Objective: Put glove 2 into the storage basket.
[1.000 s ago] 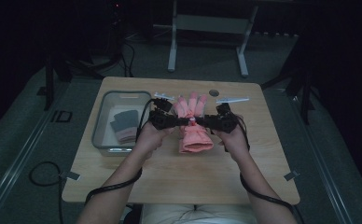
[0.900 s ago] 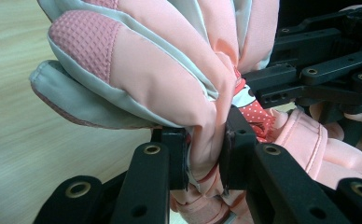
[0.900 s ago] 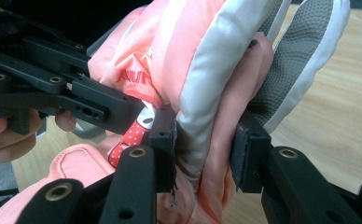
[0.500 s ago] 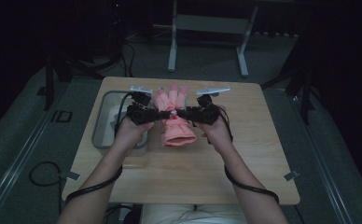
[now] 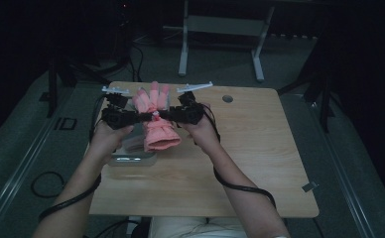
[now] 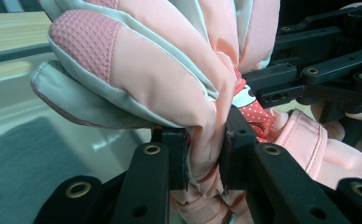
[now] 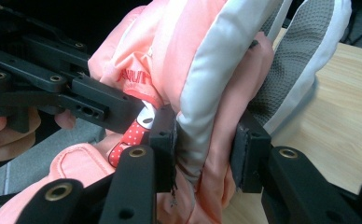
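Gripper on the left (image 5: 140,117) pinches the pink glove (image 5: 157,121) at its wrist, where the padded fabric is narrowest and bunches easily; in the left gripper view its two black jaws press a thick fold of the glove (image 6: 170,79) between them, the finger end bulging above the pinch. The right gripper (image 5: 164,115) bites the same narrow band from the other side, and the right gripper view has its jaws clamped on a fold of pink and white fabric (image 7: 202,93), with the grey textured palm toward the upper right of that frame. Held at two facing points, the glove probably hangs level without twisting, fingers pointing toward the top of the high view and the cuff drooping toward the person. It is lifted clear of the worktop (image 5: 260,163), just left of centre in the frame, partly over a metal tray (image 5: 126,159) that sits near the worktop's left edge; a judgement is that the glove is being carried toward that tray. The worktop is pale wood-grain with rounded corners and a small round hole (image 5: 227,98) near its far edge. Around it the room is dim: grey floor, cables trailing at the lower left, and the legs of a metal stand (image 5: 183,49) at the top of the frame.
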`<state>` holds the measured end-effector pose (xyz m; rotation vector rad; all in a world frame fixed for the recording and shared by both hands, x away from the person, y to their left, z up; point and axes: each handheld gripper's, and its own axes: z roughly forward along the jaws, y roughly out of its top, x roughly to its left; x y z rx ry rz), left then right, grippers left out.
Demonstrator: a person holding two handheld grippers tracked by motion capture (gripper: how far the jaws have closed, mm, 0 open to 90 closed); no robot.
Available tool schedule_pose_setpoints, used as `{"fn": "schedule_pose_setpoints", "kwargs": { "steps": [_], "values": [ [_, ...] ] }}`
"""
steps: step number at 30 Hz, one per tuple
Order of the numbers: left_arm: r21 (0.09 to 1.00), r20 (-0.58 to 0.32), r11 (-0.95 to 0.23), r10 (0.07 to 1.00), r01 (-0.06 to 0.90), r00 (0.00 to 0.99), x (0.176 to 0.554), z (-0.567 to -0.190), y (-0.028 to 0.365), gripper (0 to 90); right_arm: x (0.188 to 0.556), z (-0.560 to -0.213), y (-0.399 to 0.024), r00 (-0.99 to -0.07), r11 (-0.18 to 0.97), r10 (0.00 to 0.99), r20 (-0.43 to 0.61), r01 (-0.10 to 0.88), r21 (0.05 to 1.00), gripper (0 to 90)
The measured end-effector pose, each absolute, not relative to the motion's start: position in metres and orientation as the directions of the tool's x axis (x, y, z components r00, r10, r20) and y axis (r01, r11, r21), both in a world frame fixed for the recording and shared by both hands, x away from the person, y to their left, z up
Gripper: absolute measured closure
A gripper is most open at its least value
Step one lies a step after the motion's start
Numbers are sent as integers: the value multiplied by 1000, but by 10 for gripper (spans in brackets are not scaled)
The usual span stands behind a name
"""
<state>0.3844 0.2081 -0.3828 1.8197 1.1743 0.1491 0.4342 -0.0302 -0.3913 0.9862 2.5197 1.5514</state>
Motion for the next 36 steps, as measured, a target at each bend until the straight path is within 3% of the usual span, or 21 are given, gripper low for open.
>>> {"fn": "schedule_pose_setpoints", "kwargs": {
  "steps": [14,25,36],
  "values": [
    [743,-388,-9,810,670,440,396,-400,253,749,465,-396,29,-829,375,483,281,486,789,656],
    [684,-447,43,814,728,371,409,-448,268,748,484,-439,49,-818,428,490,301,527,734,656],
    [630,-406,6,855,776,322,416,-473,264,745,490,-474,58,-797,458,512,321,570,682,653]
  ]
}}
